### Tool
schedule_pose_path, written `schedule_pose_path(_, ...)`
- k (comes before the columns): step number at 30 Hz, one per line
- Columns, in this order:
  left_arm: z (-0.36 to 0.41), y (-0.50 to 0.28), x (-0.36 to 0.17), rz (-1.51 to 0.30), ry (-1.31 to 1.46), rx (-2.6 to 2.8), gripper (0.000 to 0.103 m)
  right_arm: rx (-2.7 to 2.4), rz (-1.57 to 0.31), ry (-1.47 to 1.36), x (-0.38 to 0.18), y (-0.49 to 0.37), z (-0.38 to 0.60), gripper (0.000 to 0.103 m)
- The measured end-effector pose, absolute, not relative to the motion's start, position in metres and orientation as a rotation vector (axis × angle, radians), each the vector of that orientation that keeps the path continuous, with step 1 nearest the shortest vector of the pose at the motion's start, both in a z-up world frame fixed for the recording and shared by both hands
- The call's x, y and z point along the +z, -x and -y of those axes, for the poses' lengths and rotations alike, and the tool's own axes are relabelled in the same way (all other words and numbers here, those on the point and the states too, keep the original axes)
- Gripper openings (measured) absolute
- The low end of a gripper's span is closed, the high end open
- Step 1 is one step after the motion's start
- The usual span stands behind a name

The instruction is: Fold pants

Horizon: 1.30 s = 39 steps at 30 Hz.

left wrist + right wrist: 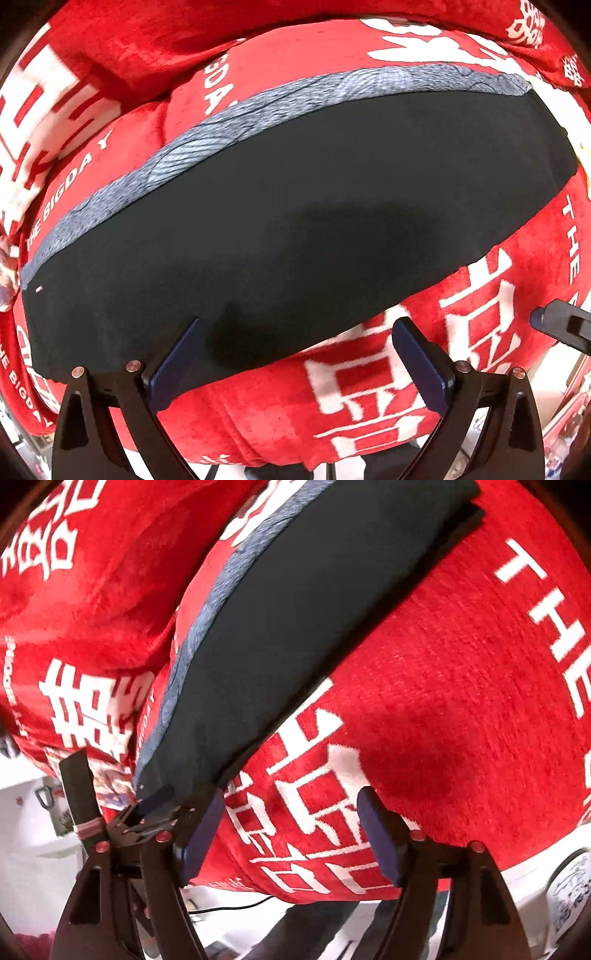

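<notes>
The long dark pants with a grey woven inner edge [280, 206] lie flat in a narrow strip on the fuzzy red blanket with white letters [369, 406]. The left gripper [295, 354] hangs over the pants' near edge, jaws spread wide, holding nothing. The right gripper [291, 827] sits just beside the pants' end, jaws spread and empty too. To fold well, I think each should pinch both layers at the end together, lift evenly, and lay it straight over the pants.

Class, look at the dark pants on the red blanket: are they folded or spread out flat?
Folded. The pants form one long, narrow band on the red blanket, with the grey lining showing along one edge and stacked layers at the far end in the right wrist view.
</notes>
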<state>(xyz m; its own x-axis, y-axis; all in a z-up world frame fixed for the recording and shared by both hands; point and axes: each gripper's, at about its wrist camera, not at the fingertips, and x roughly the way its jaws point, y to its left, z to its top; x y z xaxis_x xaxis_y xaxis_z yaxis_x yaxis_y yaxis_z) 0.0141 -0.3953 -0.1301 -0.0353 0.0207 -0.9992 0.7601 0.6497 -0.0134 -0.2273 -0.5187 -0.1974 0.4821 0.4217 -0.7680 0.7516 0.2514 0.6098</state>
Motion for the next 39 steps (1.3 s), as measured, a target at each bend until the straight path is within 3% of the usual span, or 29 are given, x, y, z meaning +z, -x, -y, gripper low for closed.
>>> schedule_pose_path(21, 0.474, -0.006, -0.125, -1.504, -0.604, -0.725, 0.102, -0.495, -0.965, -1.462, -0.208, 0.265, 0.605, 0.078)
schedule_pose_path(31, 0.474, -0.033, -0.15, -1.505, -0.561, -0.682, 0.102, -0.551, -0.733, -1.576, -0.225, 0.287, 0.654, 0.077)
schedule_pose_path(32, 0.478, -0.032, -0.155, -1.508, -0.562, -0.677, 0.102, -0.546, -0.731, -1.576, -0.226, 0.288, 0.656, 0.075)
schedule_pose_path(35, 0.478, -0.034, -0.162, -1.507, -0.543, -0.669, 0.102, -0.501, -0.701, -1.596, -0.229, 0.285, 0.66, 0.042)
schedule_pose_path(39, 0.479, -0.031, -0.161, -1.497, -0.546, -0.672, 0.102, -0.459, -0.686, -1.57, -0.223, 0.28, 0.659, 0.04)
